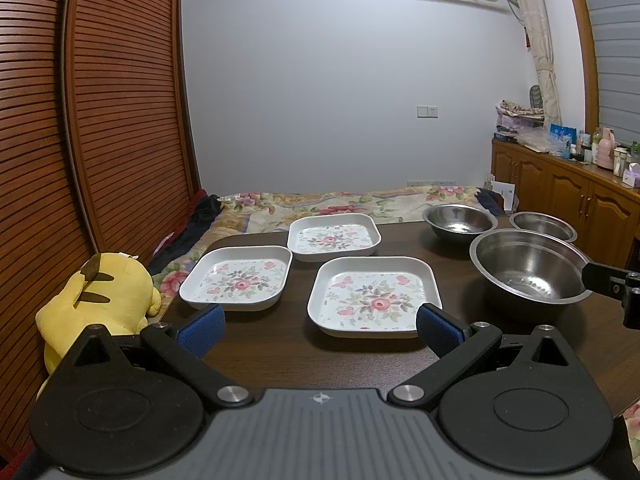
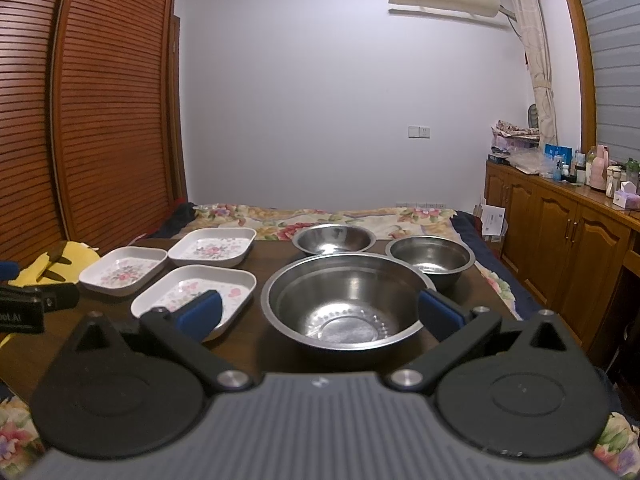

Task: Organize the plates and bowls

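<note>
Three white square plates with flower prints lie on a dark wooden table [image 1: 280, 344]: a near one [image 1: 374, 298], a left one [image 1: 237, 278] and a far one [image 1: 333, 237]. Three steel bowls stand to their right: a large one [image 2: 344, 300], a far middle one [image 2: 334, 239] and a small right one [image 2: 430, 262]. My left gripper [image 1: 318, 330] hangs open just before the near plate, nothing between its blue pads. My right gripper [image 2: 320, 314] is open in front of the large bowl, its pads at either side of the near rim, holding nothing.
A yellow plush toy [image 1: 96, 308] sits at the table's left edge. Behind the table lies a bed with a floral blanket [image 1: 340, 200]. A slatted wooden wardrobe [image 1: 100, 120] stands left, and a wooden cabinet [image 2: 568, 248] with bottles stands right.
</note>
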Demonstrator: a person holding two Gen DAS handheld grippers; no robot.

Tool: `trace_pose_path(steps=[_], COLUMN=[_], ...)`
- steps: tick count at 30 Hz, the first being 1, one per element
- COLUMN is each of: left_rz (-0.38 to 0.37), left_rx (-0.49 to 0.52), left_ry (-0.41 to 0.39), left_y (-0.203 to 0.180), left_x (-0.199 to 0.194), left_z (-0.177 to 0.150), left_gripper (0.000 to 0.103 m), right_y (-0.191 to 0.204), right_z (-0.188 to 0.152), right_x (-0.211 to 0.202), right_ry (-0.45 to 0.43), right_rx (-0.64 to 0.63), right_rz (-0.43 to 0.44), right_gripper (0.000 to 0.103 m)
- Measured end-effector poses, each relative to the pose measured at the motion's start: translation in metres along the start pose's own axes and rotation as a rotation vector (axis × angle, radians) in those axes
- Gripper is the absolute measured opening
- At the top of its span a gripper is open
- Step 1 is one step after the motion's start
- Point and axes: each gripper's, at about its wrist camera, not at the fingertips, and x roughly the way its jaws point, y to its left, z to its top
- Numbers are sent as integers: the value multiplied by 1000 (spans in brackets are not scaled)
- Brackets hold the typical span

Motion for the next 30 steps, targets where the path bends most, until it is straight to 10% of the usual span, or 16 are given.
trace_pose_path(steps=[30], left_rz=[0], left_rx=[0], left_ry=[1], left_y=[-1], left_x=[-1], left_z=[-2], left_gripper=[103], right_y=[0], right_z=[0], right_x=[1], right_ry=[-1], right_rx=[-1], right_rz=[-7], right_gripper=[103])
